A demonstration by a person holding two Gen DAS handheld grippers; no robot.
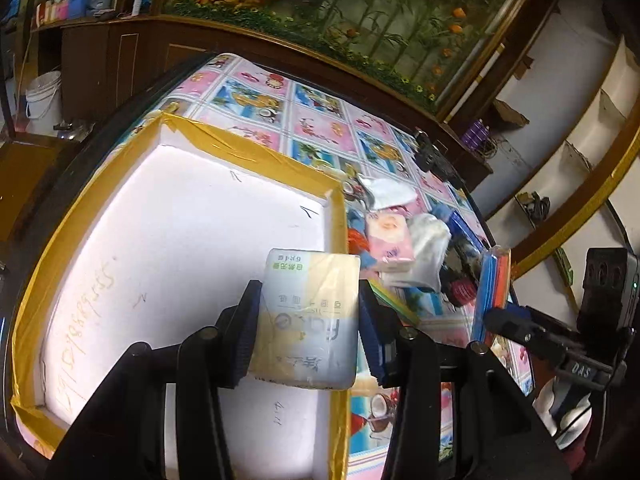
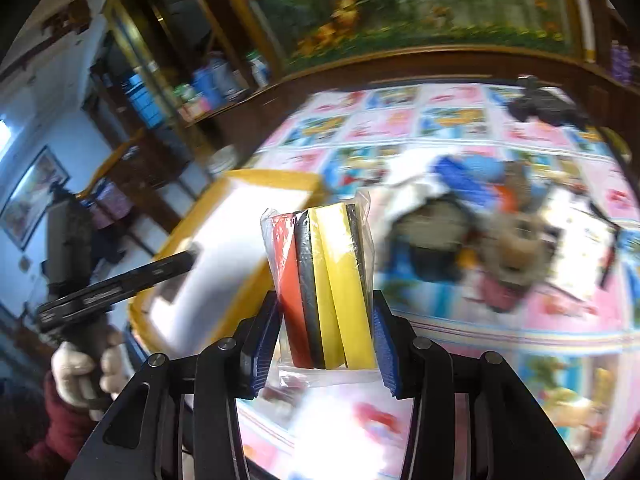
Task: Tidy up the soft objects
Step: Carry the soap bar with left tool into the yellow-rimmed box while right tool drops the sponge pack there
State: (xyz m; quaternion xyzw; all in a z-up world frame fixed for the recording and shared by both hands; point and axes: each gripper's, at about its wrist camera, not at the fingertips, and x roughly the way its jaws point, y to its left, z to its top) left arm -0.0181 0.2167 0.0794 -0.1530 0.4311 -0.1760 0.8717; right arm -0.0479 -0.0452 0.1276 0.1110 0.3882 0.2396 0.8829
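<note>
Two grippers over a round table (image 1: pixel 320 120) under a cloth of pink and blue picture squares, both loaded. Largest on it, at nine o'clock of the left wrist view: white foam box (image 1: pixel 180 240) with yellow tape along the rim, open top, faint pencilled digits along the inner wall at eight o'clock, not legible for certain. At three o'clock of the box, beside its wall on the cloth: heap of soft goods (image 1: pixel 416 240), with a pink tissue packet (image 1: pixel 388 240), white crumpled plastic and blue pieces; in the right wrist view the same heap blurred at two o'clock. Clamped in the left gripper (image 1: pixel 308 332): tissue pack (image 1: pixel 310 312), pale yellow and white, pads pressing both side edges, long axis running away from the camera toward twelve o'clock, hanging above the box's near right corner; printing on the wrapper upside down, Chinese characters in green and grey, not read for certain. Clamped in the right gripper (image 2: pixel 326 344): bagged sponge pads (image 2: pixel 324 280) in clear plastic, red, black and yellow layers on edge, long axis up toward twelve o'clock with a slight lean to eleven, held above the cloth just right of the box. Letters "DAS" on the right gripper's body as seen from the left wrist. At eight o'clock of the right wrist view: gloved hand (image 2: pixel 80 376) with a dark red sleeve on the left gripper's handle.
</note>
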